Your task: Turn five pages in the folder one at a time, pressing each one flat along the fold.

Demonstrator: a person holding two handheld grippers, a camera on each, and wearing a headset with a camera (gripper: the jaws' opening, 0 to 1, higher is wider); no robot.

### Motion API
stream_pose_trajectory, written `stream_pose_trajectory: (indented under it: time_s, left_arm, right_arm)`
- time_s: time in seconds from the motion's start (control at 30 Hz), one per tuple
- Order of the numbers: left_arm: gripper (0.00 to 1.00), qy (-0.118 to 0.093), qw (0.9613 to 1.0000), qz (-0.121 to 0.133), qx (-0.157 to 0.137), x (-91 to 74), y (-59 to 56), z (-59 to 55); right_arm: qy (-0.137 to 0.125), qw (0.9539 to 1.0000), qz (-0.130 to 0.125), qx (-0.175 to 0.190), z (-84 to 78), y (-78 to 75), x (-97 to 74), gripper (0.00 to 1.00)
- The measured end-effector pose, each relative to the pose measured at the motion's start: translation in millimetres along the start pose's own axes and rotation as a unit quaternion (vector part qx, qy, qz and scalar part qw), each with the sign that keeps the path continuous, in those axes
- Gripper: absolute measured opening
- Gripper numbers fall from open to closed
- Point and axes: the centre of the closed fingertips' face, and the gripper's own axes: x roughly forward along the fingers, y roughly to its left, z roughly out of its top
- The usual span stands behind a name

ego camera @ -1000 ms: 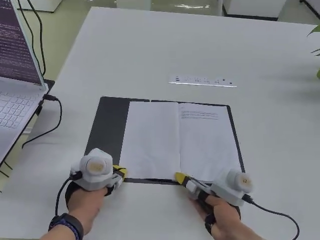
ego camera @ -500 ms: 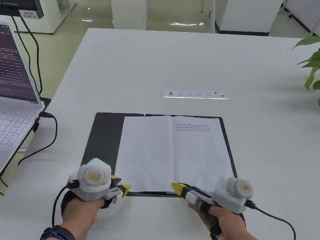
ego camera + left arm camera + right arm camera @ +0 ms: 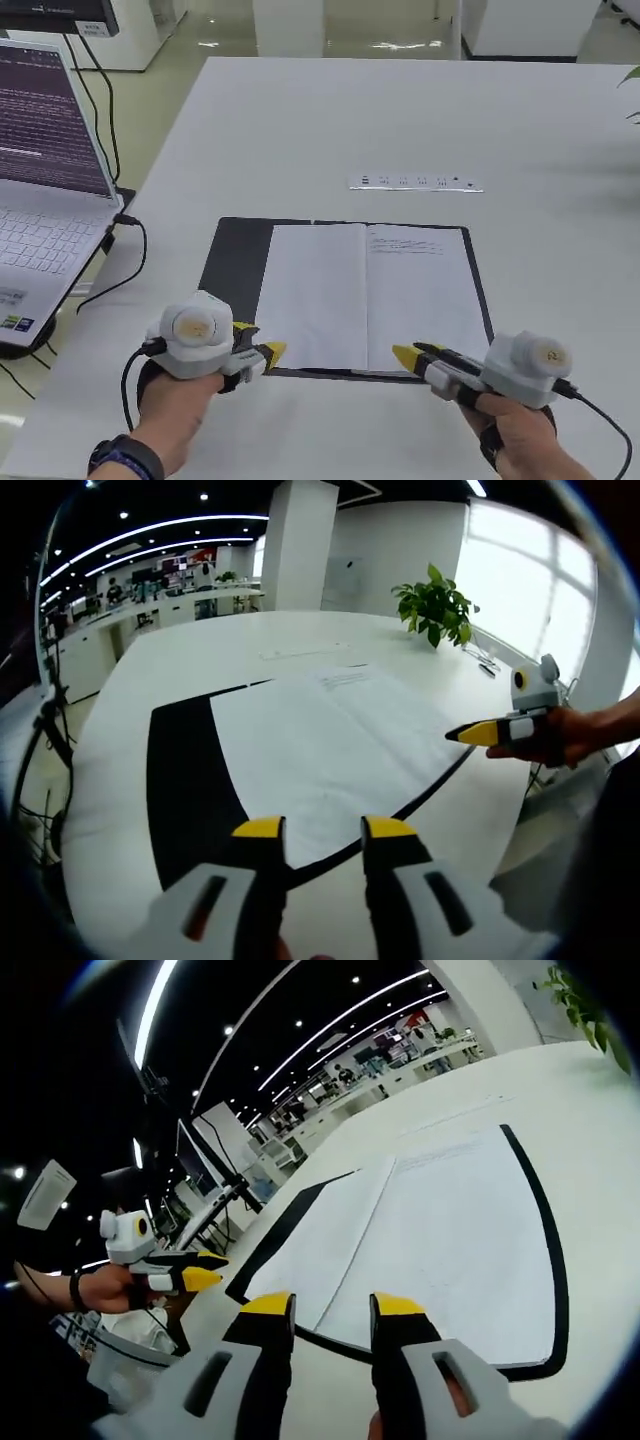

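The left tongs [image 3: 268,353] stand narrowly parted and hold nothing, their tips at the near edge of the open folder [image 3: 235,265], by its black left side. The right tongs [image 3: 408,356] are also slightly parted and empty, just off the near edge below the right page [image 3: 425,300]. The folder lies flat on the white counter [image 3: 330,120], with a power strip [image 3: 415,183] beyond it and a laptop [image 3: 40,200] to the left.

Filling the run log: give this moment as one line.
folder: open flat on table | left gripper: open, at near edge | right gripper: open, at near edge | pages: none lifted
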Motion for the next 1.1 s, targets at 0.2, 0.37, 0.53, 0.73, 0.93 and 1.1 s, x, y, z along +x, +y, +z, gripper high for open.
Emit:
stream_pose_trajectory:
  time_s: [0.2,0.37,0.53,0.73,0.93,1.1]
  left_arm:
    - [0.32,-0.008,0.9999,0.009,0.011,-15.0,3.1,8.1]
    - [0.34,-0.017,0.9995,0.016,0.023,-28.5,8.5,17.2]
    - [0.37,-0.030,0.9990,0.024,0.024,-42.4,14.0,27.9]
    - [0.38,-0.037,0.9982,0.035,0.030,-55.8,17.2,29.7]
    - [0.41,-0.037,0.9979,0.043,0.031,-71.2,18.4,24.4]
    - [0.46,-0.045,0.9975,0.053,0.014,-82.9,21.1,20.4]
  right_arm:
    - [0.022,0.9984,-0.003,-0.051,4.3,-1.7,-14.9,0.36]
    - [0.005,0.9983,-0.010,-0.057,17.2,-4.3,-29.2,0.38]
    - [-0.006,0.9977,-0.018,-0.065,26.5,-7.5,-40.9,0.41]
    - [-0.005,0.9963,-0.029,-0.081,27.0,-10.5,-52.0,0.44]
    - [-0.007,0.9956,-0.035,-0.087,25.0,-10.3,-64.0,0.48]
    - [-0.007,0.9951,-0.039,-0.091,21.5,-9.3,-71.8,0.50]
